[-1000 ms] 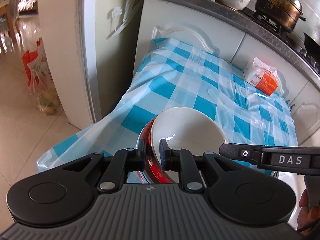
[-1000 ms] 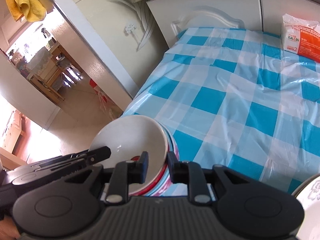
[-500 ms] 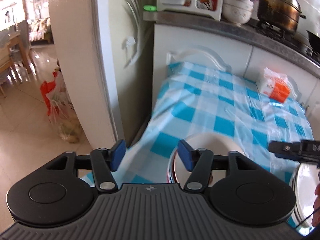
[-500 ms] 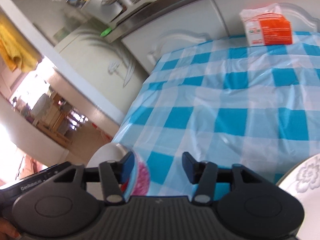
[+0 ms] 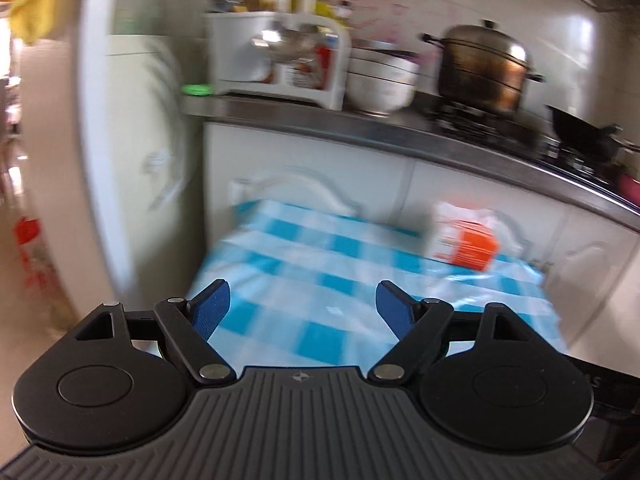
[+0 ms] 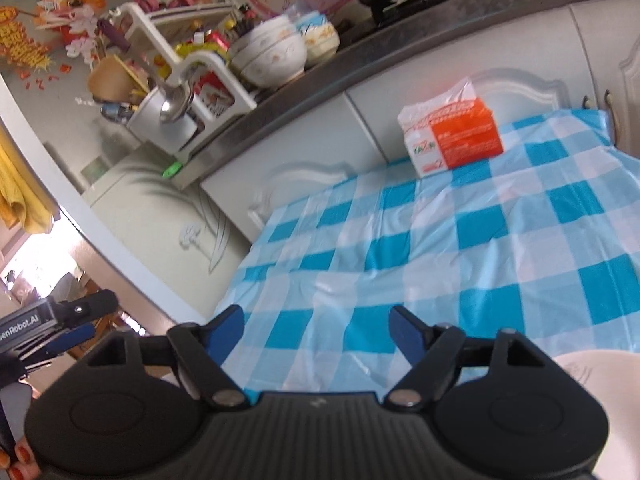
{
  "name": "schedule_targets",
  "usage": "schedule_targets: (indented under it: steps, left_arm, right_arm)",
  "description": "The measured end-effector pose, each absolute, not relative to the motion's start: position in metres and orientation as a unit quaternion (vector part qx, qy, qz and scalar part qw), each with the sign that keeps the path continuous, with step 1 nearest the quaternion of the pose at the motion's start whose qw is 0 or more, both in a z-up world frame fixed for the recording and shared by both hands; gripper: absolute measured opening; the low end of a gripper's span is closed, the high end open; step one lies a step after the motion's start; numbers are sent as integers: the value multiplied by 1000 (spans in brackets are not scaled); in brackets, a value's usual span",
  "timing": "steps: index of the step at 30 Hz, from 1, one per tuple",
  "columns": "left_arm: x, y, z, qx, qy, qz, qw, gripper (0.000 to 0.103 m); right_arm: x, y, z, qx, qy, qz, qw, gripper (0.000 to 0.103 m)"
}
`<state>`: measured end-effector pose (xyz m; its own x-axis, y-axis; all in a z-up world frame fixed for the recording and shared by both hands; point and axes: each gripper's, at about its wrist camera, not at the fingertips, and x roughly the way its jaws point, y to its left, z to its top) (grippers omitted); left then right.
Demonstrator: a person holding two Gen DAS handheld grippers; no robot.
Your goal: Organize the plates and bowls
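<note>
My left gripper [image 5: 300, 300] is open and empty, raised above the blue-checked table [image 5: 320, 280]; the view is blurred. My right gripper [image 6: 316, 328] is open and empty above the same table [image 6: 440, 240]. The stacked bowls are hidden below both cameras. A white plate's rim [image 6: 600, 376] shows at the lower right of the right wrist view. The left gripper also shows in the right wrist view [image 6: 72, 320], at the left edge.
An orange and white tissue pack [image 6: 452, 136] lies at the table's far side, also in the left wrist view [image 5: 464, 240]. Above are white cabinets and a counter with a utensil rack [image 6: 184, 92], stacked bowls [image 6: 272, 56], a pot [image 5: 480, 68] and a pan [image 5: 580, 132].
Both grippers let go of the stacked bowls, opened wide and pulled up and back. The bowls dropped out of both views.
</note>
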<state>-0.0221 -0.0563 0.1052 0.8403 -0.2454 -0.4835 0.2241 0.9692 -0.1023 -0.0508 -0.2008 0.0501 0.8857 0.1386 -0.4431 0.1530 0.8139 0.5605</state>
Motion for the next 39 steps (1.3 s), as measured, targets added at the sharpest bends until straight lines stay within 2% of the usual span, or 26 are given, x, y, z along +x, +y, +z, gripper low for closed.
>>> schedule_targets:
  steps: [10, 16, 22, 27, 39]
  left_arm:
    - [-38, -134, 65, -18, 233, -233, 944, 100]
    - [-42, -159, 41, -20, 217, -276, 936, 100]
    - [-46, -165, 28, -20, 205, -286, 936, 101]
    - [-54, -162, 24, -21, 195, -284, 939, 102]
    - [-88, -149, 36, 3, 171, -296, 940, 103]
  right_arm:
    - [-85, -239, 53, 290, 152, -63, 943, 91]
    - [-104, -258, 42, 285, 124, -109, 944, 93]
    - [-118, -269, 35, 287, 99, -140, 943, 93]
    - [-126, -266, 33, 279, 87, -146, 945, 97]
    - [-159, -245, 35, 256, 106, -184, 943, 98]
